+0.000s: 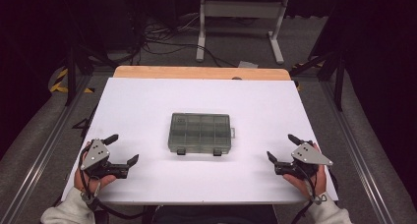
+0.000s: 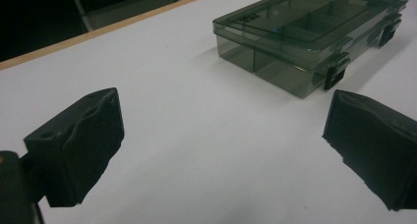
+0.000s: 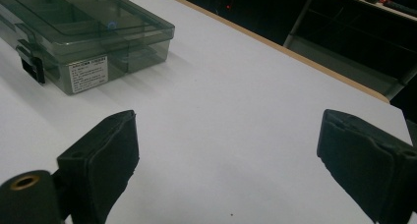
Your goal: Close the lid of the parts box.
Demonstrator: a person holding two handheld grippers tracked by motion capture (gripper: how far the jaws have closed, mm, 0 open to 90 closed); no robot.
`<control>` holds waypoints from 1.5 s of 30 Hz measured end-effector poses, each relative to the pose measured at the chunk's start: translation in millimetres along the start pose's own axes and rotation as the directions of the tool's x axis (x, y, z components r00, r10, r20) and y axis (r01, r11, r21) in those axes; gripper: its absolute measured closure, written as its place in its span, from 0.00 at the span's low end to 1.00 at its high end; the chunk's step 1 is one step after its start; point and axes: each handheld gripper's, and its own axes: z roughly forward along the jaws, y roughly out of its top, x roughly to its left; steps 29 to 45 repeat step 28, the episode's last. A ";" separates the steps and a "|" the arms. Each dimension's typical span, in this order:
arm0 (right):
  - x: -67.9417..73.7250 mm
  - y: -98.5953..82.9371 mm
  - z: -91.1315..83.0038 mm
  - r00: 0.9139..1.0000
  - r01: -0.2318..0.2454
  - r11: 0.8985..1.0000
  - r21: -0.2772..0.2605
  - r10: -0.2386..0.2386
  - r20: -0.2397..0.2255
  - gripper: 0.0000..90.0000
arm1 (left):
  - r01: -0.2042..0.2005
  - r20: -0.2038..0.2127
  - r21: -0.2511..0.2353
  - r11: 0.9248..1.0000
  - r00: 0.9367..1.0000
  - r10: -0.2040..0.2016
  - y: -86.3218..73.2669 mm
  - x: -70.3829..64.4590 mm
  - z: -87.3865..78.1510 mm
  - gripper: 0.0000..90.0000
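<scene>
The closed, smoky translucent plastic compartment box [image 1: 200, 133] lies mid-desk, long axis left to right, its two black latches [image 1: 217, 152] on the near side, between the left gripper [image 1: 122, 149] and right gripper [image 1: 280, 148], both equally distant, fingers spread apart and empty.

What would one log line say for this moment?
left tongs: open, empty | right tongs: open, empty | box: shut, mid-table, untouched
</scene>
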 end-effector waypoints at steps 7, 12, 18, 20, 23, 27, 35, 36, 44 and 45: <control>0.2 1.2 -0.3 1.000 0.008 1.000 0.001 -0.008 0.006 0.11 | -0.002 -0.003 0.003 1.000 1.000 0.002 -0.1 0.9 -0.3 0.03; -0.1 0.7 0.7 1.000 0.009 1.000 0.005 -0.009 0.007 0.11 | 0.001 -0.004 0.005 1.000 1.000 -0.001 -0.2 1.3 1.2 0.03; -0.6 0.5 1.0 1.000 0.015 1.000 0.009 -0.015 0.017 0.11 | -0.003 -0.006 0.018 1.000 1.000 0.003 0.1 1.9 2.3 0.03; -0.9 0.7 1.2 1.000 0.014 1.000 0.011 -0.014 0.021 0.11 | -0.001 -0.008 0.016 1.000 1.000 0.001 0.0 2.2 2.3 0.03; -0.6 0.6 0.2 1.000 0.016 1.000 0.007 -0.017 0.027 0.11 | 0.000 -0.006 0.015 1.000 1.000 0.001 0.4 2.6 4.1 0.03; -0.6 -0.5 -2.1 0.999 0.015 1.000 0.008 -0.015 0.032 0.11 | -0.005 -0.002 0.023 1.000 1.000 0.005 2.0 1.7 6.8 0.03; -1.0 -0.6 -2.3 0.999 0.014 1.000 0.006 -0.014 0.033 0.11 | -0.006 0.001 0.024 1.000 1.000 0.006 2.1 1.8 7.5 0.03; -1.0 -0.6 -2.3 0.999 0.014 1.000 0.006 -0.014 0.033 0.11 | -0.006 0.001 0.024 1.000 1.000 0.006 2.1 1.8 7.5 0.03; -1.0 -0.6 -2.3 0.999 0.014 1.000 0.006 -0.014 0.033 0.11 | -0.006 0.001 0.024 1.000 1.000 0.006 2.1 1.8 7.5 0.03; -1.0 -0.6 -2.3 0.999 0.014 1.000 0.006 -0.014 0.033 0.11 | -0.006 0.001 0.024 1.000 1.000 0.006 2.1 1.8 7.5 0.03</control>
